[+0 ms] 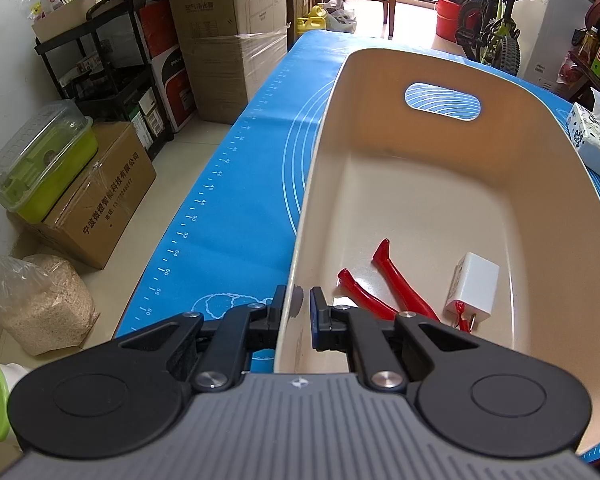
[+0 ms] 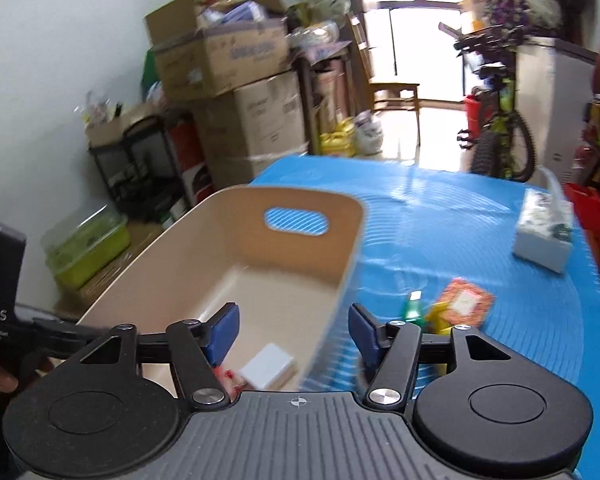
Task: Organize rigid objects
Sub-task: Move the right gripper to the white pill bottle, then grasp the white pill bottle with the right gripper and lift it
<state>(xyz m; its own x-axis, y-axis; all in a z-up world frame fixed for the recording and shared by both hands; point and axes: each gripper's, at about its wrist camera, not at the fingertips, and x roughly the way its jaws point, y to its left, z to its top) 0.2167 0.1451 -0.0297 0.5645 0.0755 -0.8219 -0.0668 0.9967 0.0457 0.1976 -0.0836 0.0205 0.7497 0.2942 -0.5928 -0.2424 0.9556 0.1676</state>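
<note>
A beige plastic bin [image 1: 420, 184] with a handle slot stands on the blue mat [image 1: 236, 184]. Inside lie red-handled pliers [image 1: 396, 288] and a white charger block [image 1: 474, 284]. My left gripper [image 1: 298, 308] is shut on the bin's near left wall, one finger outside and one inside. In the right wrist view, my right gripper [image 2: 294, 330] is open and empty above the bin's [image 2: 236, 256] right wall, over the charger [image 2: 268, 370]. An orange box [image 2: 466, 300], a yellow item [image 2: 438, 316] and a green item [image 2: 414, 304] lie on the mat to the right.
A white tissue box [image 2: 544, 236] sits at the mat's far right, also in the left wrist view [image 1: 592, 140]. Cardboard boxes [image 1: 228, 36], a black rack [image 1: 108, 72] and a green container [image 1: 40, 156] stand on the floor to the left. A bicycle [image 1: 492, 28] is beyond the table.
</note>
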